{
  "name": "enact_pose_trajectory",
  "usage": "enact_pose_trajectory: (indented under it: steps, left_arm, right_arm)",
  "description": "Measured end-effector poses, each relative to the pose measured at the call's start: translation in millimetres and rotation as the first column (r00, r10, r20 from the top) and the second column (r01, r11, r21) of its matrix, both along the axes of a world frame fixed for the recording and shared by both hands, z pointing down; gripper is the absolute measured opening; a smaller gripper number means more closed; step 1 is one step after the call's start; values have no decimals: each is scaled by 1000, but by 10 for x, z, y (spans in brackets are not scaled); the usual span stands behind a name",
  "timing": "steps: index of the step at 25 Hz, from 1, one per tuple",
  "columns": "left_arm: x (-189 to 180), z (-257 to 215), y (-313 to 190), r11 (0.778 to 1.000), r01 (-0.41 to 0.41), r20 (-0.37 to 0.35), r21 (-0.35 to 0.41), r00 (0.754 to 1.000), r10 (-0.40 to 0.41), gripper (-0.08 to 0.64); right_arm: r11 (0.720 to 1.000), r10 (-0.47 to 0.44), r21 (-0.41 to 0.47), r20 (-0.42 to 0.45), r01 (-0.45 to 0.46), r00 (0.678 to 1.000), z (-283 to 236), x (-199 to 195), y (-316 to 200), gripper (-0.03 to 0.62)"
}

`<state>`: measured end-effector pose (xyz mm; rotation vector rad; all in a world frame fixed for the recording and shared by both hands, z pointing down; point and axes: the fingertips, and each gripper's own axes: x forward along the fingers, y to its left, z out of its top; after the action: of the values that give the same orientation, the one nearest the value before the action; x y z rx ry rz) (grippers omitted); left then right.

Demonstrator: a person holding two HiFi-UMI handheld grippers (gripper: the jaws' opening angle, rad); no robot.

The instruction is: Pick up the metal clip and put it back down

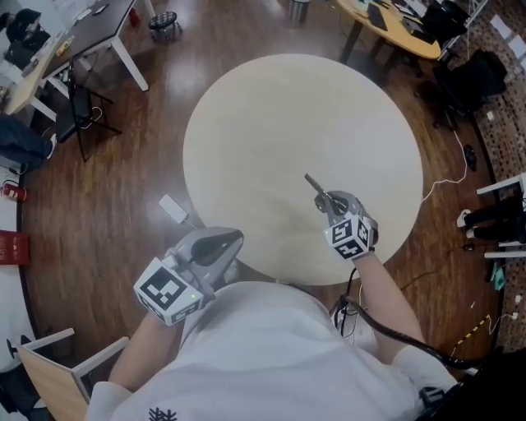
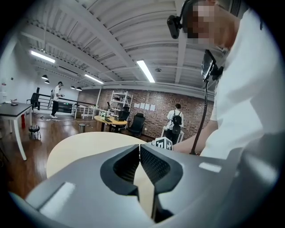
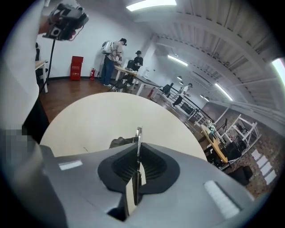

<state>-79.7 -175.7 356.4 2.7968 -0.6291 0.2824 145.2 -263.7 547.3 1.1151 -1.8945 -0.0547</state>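
Observation:
A thin metal clip [image 1: 316, 187] sticks out past my right gripper [image 1: 326, 197], which is shut on it above the round beige table [image 1: 271, 107]. In the right gripper view the metal clip [image 3: 139, 136] stands edge-on between the closed pads, its tip poking beyond the right gripper [image 3: 137, 153], with a dark shadow on the table below. My left gripper [image 1: 233, 239] hovers at the table's near left edge. The left gripper [image 2: 140, 153] has its jaws closed, nothing between them.
The wooden floor [image 1: 123, 205] surrounds the table. A small white object [image 1: 173, 208] lies on the floor left of the table. Desks [image 1: 386, 25] and black chairs [image 1: 464, 78] stand at the far right, a white-legged desk [image 1: 90, 33] at the far left. People stand in the distance.

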Motion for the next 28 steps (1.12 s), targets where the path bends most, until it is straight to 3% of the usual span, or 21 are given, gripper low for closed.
enact_pose_trajectory:
  steps: [6,11,19,28]
  left_arm:
    - [141,-31,137,997,72,28,-33,997,-71,8]
    - [211,-28,257,991,125,62,-57,991,-122,8]
    - [351,-108,479,982,177,99,-70,981,-169,8]
    - [398,-67,680,977,191,116,-93,977,-180,7]
  right_arm:
    - [996,-84,-24,-69,83,994,620,22,-22,3]
    - [992,-129,-14,-94,128,987,849,-44,48,3]
    - [968,-241,28,-156,249,958,939,-275,175,24]
    - [961,-262,47,-157,273,952,980,-457,203,31]
